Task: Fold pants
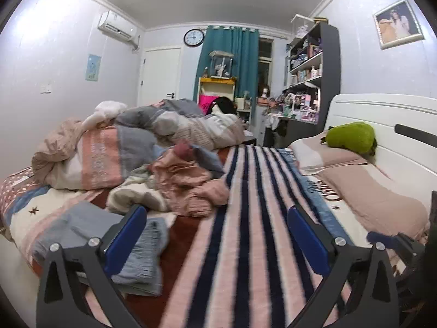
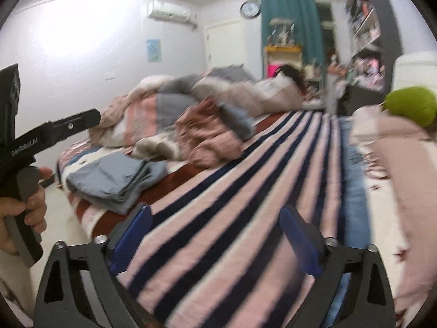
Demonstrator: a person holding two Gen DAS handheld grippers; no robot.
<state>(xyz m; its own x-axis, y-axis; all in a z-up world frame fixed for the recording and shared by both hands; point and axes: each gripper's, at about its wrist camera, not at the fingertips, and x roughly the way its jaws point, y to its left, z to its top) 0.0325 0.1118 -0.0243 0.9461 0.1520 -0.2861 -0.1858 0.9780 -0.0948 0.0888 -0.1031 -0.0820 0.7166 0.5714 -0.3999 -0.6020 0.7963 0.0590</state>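
**Clerk:** Nearest first, then. Left gripper (image 1: 217,235): jaws spread wide, nothing between them. Right gripper (image 2: 215,239): likewise wide apart, holding nothing.

**Checker:** And the pants?

**Clerk:** Striped pants (image 1: 245,218), pink and navy, laid out long on the bed (image 1: 21,188); they start beneath both claws and run straight ahead of the fingers. Whether the fingers touch the cloth, cannot tell.

**Checker:** Left of the left claw?

**Clerk:** Folded grey-blue garment (image 1: 90,229), just beside its left finger. Ahead of that, a rumpled pink clothes heap (image 1: 188,183). Further back, a bunched quilt (image 1: 109,147).

**Checker:** Right side?

**Clerk:** Pillow (image 1: 322,153), ahead and right, with a green plush (image 1: 351,136) on it. The right view shows the left hand (image 2: 32,207) round its gripper's handle, far left.
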